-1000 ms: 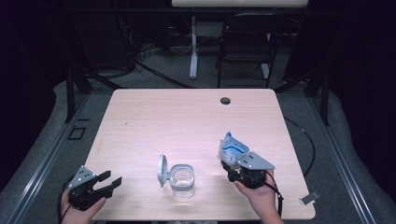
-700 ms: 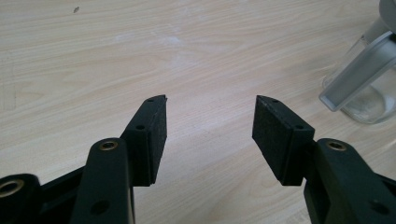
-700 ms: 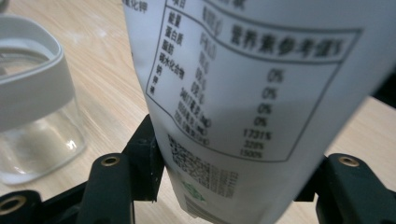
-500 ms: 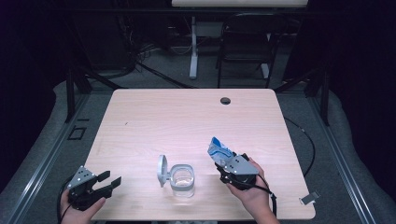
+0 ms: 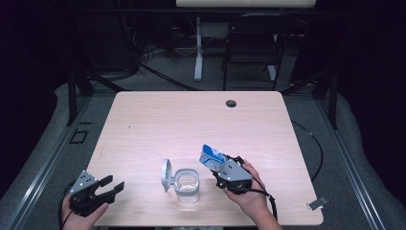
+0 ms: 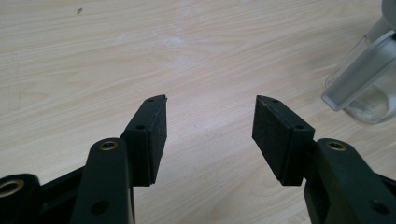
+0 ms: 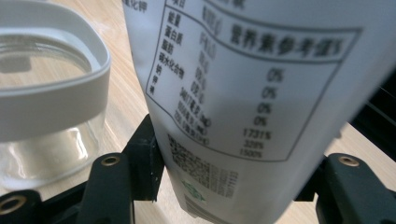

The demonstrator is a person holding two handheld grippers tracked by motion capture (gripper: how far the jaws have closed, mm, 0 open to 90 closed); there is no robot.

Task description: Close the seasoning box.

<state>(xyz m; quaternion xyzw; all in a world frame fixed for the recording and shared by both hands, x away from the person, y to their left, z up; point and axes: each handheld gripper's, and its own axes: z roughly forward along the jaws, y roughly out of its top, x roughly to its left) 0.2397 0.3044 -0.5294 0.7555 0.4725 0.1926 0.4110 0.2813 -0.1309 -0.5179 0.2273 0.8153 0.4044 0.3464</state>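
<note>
White pouch clamped between right tongs, beside jar.

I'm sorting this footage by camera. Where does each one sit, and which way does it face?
High view: above the person's side, looking forward and down on the table; both hands show, with the left gripper and right gripper.
Left gripper view: rides the left gripper, facing along open jaws over the tabletop.
Right gripper view: rides the right gripper, facing the white packet it clamps.
Shared: all three show the clear jar.
</note>
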